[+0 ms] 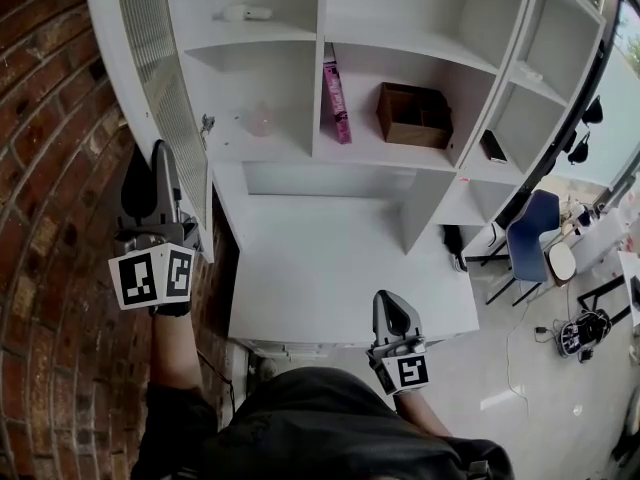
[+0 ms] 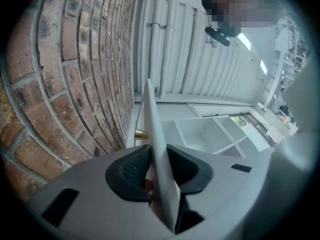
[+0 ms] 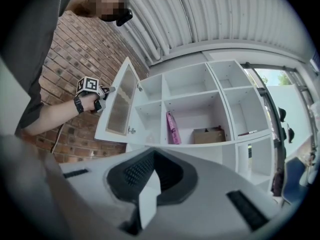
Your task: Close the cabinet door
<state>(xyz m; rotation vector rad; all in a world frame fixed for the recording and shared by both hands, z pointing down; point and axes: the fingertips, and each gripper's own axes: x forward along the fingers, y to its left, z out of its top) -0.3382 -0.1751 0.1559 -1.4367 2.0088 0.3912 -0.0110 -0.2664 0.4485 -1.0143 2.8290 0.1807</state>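
Brick wall (image 1: 50,168) at the left, with a white shelving unit (image 1: 330,268) set against it and an office floor beyond at the right, where a blue chair (image 1: 530,243) stands

Cabinet door (image 1: 165,78): white frame with a ribbed glass panel, hinged at the unit's upper left compartment. It stands swung wide open, its outer edge toward the brick wall. A small knob (image 1: 207,123) sits near its lower corner and shows brass-coloured in the left gripper view (image 2: 141,133).

Left gripper (image 1: 163,156): raised beside the brick wall at the door's free edge. In the left gripper view its claw (image 2: 160,169) is clenched on the door, with the thin white edge (image 2: 155,134) running up between the two black pads and a pad against each face.

Right gripper (image 1: 386,300): held low, close to the person's body and well apart from the door. It is over the unit's broad white lower surface. In the right gripper view its claw (image 3: 152,181) is drawn together with nothing grasped, and it is aimed at the open shelves. The door (image 3: 120,109) and the other gripper show at the far left of that view.

Shelf contents:
- pink book (image 1: 335,103), upright against the divider on the middle surface
- brown cardboard box (image 1: 412,115), just to the book's right
- small white item (image 1: 245,12) on the shelf above, too blurred to name
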